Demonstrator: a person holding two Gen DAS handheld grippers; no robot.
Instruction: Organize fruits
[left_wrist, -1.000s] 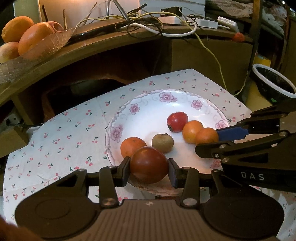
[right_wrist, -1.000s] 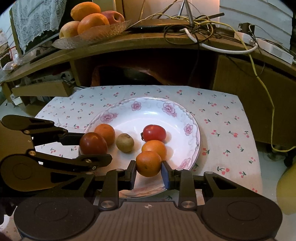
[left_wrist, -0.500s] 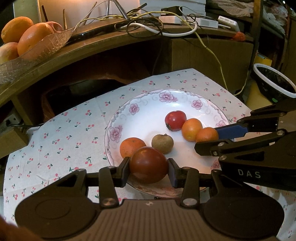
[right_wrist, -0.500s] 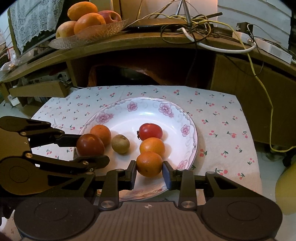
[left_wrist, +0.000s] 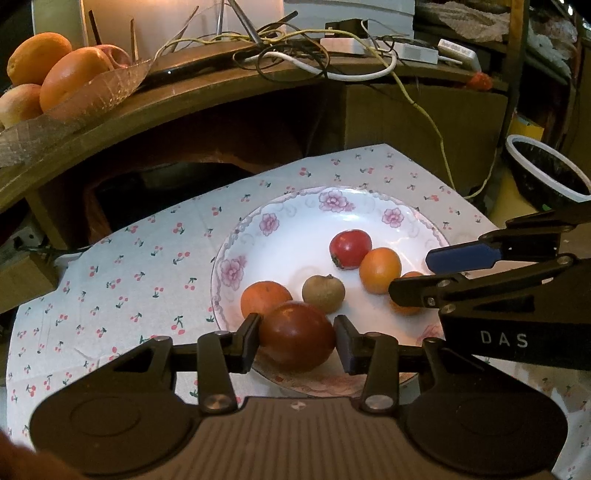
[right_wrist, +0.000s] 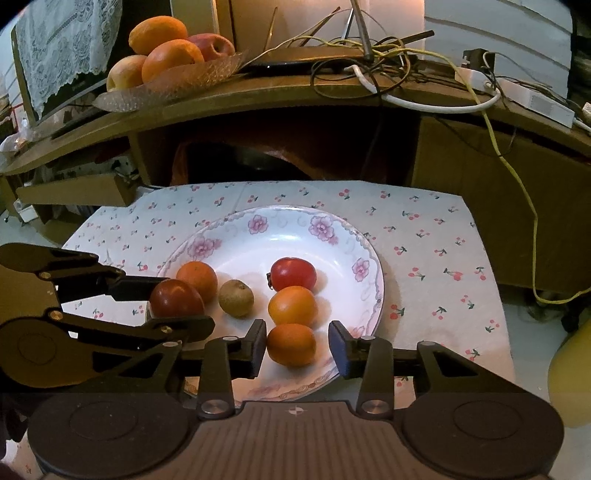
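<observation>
A white floral plate (left_wrist: 295, 225) (right_wrist: 332, 243) sits on a cherry-print cloth. My left gripper (left_wrist: 297, 338) (right_wrist: 162, 295) is shut on a dark red fruit (left_wrist: 297, 334) (right_wrist: 175, 299) at the plate's near left rim. My right gripper (right_wrist: 297, 345) (left_wrist: 413, 275) is open, its jaws standing apart on either side of an orange fruit (right_wrist: 291, 343) that rests on the plate. On the plate also lie another orange fruit (right_wrist: 293, 305), a red fruit (right_wrist: 293, 274), a brown kiwi-like fruit (right_wrist: 236, 297) and an orange (right_wrist: 197, 275).
A glass dish of oranges and apples (right_wrist: 166, 55) (left_wrist: 48, 81) stands on the wooden shelf behind, beside tangled cables (right_wrist: 388, 74). A dark bowl with a white rim (left_wrist: 546, 173) sits at the far right. A yellow object (right_wrist: 570, 384) is right of the cloth.
My right gripper has opened and let go of the orange fruit, which now rests on the plate. My left gripper still holds the dark red fruit in about the same place.
</observation>
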